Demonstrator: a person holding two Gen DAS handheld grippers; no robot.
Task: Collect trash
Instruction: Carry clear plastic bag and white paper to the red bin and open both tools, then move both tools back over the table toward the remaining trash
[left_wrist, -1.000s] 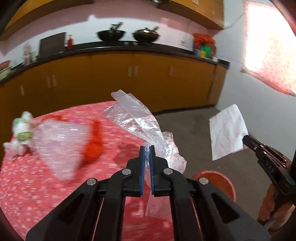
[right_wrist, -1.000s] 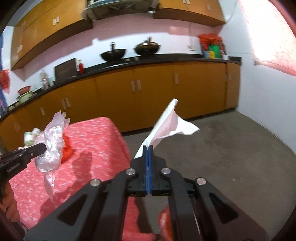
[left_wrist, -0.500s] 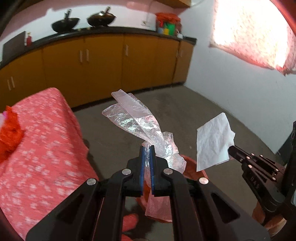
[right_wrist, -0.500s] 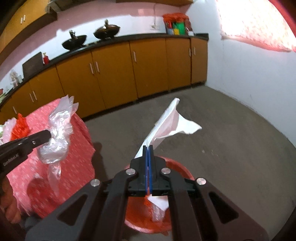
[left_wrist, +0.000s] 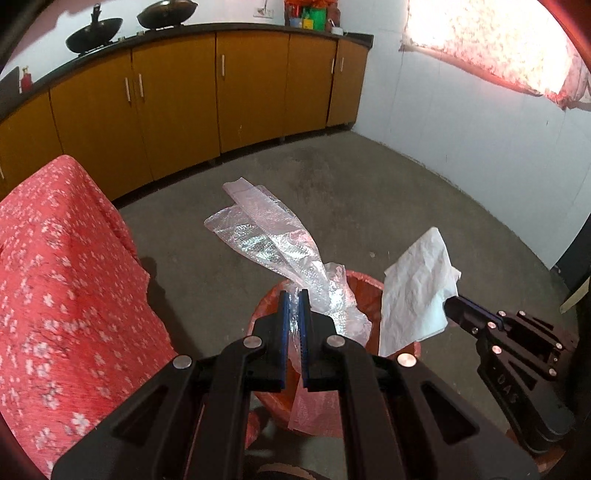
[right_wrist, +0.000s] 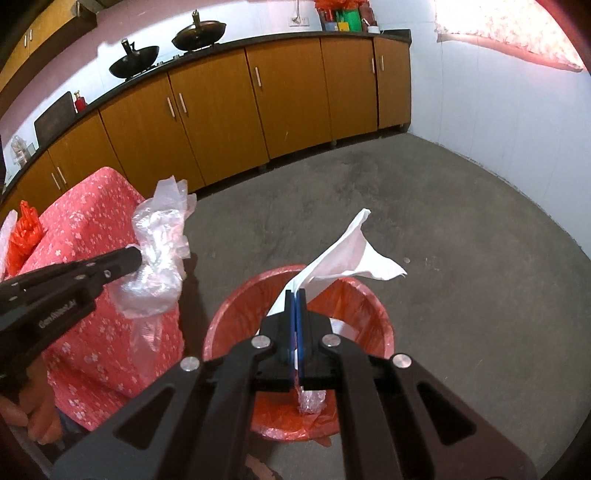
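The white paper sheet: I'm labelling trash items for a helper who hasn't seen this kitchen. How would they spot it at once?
Start at the red bin on the grey floor beside the red flowered tablecloth. Right above its opening, the right gripper is shut on the white paper sheet. It is opaque and creased, unlike the crinkly clear plastic wrap pinched in the left gripper nearby.

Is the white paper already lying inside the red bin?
No, the white paper is pinched in the right gripper, held above the red bin.
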